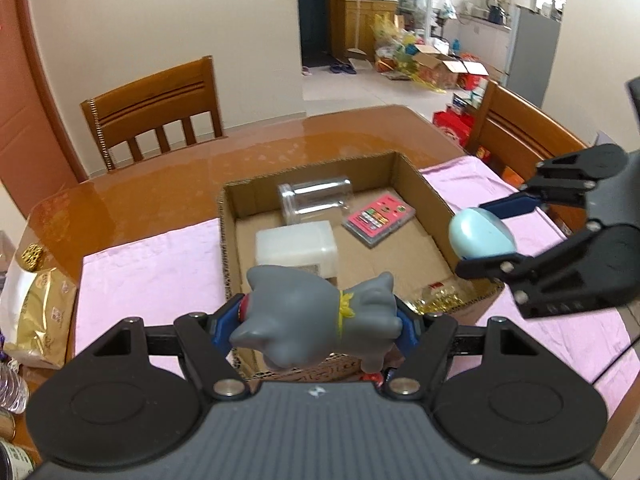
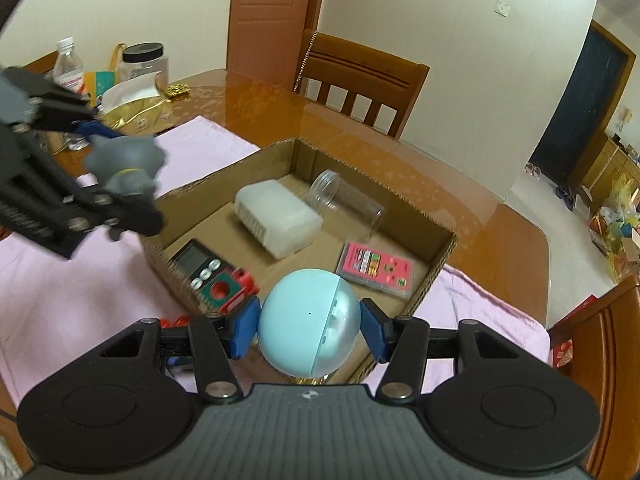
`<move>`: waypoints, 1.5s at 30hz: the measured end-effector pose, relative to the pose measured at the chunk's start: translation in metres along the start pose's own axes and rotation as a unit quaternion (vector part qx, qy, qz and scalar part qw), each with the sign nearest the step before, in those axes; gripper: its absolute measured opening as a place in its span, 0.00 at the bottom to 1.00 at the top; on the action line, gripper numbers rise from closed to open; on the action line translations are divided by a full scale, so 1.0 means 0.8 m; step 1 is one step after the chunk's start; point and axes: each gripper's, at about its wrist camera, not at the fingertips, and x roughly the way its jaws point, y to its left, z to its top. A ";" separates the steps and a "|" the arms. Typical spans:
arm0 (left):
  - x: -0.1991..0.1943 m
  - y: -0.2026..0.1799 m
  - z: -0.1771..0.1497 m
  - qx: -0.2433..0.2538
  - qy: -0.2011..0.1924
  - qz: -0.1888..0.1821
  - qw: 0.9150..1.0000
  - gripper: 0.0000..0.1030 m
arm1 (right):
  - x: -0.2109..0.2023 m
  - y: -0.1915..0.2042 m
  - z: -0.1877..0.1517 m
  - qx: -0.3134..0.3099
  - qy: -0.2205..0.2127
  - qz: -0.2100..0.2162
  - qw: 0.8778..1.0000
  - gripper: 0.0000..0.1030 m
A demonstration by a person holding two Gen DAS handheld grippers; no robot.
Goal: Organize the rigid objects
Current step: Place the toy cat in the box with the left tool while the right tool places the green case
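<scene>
While both loads hang over the open brown cardboard box (image 1: pixel 432 196): left gripper (image 1: pixel 316 320) clamps grey rubber animal figure (image 1: pixel 312 316); right gripper (image 2: pixel 308 328) clamps pale-blue plastic capsule ball (image 2: pixel 308 324). Next, likely: lower, release inside.

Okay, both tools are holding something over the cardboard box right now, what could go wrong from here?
1. The round blue ball sits between the right tool pads on curved sides, so it could slip and drop.
2. The grey toy in the left tool may land on the white case.
3. Both tools crowd the cardboard box and might collide.
</scene>
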 end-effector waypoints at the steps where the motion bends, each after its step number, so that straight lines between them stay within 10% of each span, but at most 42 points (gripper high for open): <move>1: -0.002 0.002 0.000 -0.004 -0.002 0.003 1.000 0.70 | 0.007 -0.004 0.004 0.002 0.002 0.001 1.000 0.58; 12: -0.014 0.026 -0.003 -0.036 -0.009 0.038 0.999 0.70 | 0.092 -0.039 0.028 0.050 0.043 0.001 0.998 0.58; 16: -0.007 0.029 -0.002 -0.041 -0.005 0.042 0.998 0.70 | 0.100 -0.046 0.029 0.070 0.034 -0.018 0.997 0.87; 22: 0.017 0.030 0.006 -0.043 0.003 0.038 0.998 0.70 | 0.091 -0.045 0.031 0.068 0.033 -0.017 0.997 0.98; 30: 0.056 0.029 0.020 -0.046 0.011 0.039 0.998 0.74 | 0.072 -0.037 0.028 0.066 0.033 -0.013 0.997 1.00; 32: 0.062 0.032 0.026 -0.055 0.001 0.049 0.997 0.98 | 0.068 -0.036 0.028 0.068 0.032 -0.014 0.997 1.00; 45: 0.040 0.041 0.012 -0.065 -0.020 0.085 0.994 0.98 | 0.027 0.003 0.006 0.092 0.028 -0.013 0.995 1.00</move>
